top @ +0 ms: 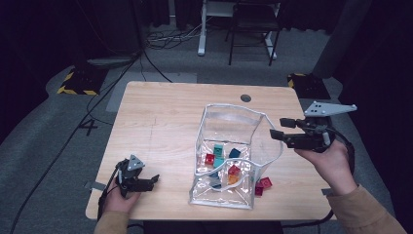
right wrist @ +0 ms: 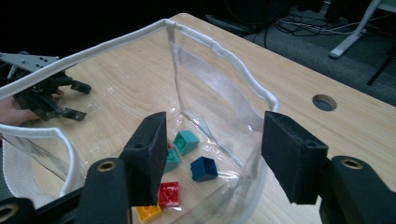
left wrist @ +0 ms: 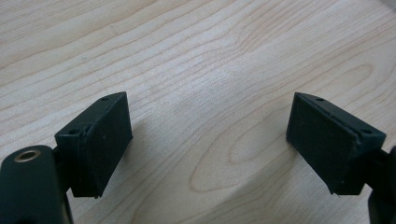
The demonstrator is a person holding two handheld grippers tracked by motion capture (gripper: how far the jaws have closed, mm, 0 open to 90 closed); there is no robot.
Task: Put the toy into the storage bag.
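I see one clear bag (top: pixel 229 117) holding several bricks (right wrist: pixel 203 168), plus two red bricks (top: pixel 263 185) outside. My left gripper (top: pixel 155 181) and right gripper (top: pixel 280 127) both gape wide, empty.

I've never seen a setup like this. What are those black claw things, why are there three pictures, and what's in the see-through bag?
There is no robot here: a person holds a hand-held two-jaw gripper in each hand. The high view comes from a camera above the wooden table. It shows the left gripper low over the table's near left part, and the right gripper raised at the rim of the clear bag.

The other two pictures come from small cameras riding on the grippers, looking along their black jaws. The left gripper's jaws stand wide apart over bare wood. The right gripper's jaws are also open, at the bag's white-edged rim, gripping nothing.

Inside the bag lie small toy bricks: teal, dark blue, red and yellow. One more red brick seems to lie at the bag's near right corner.
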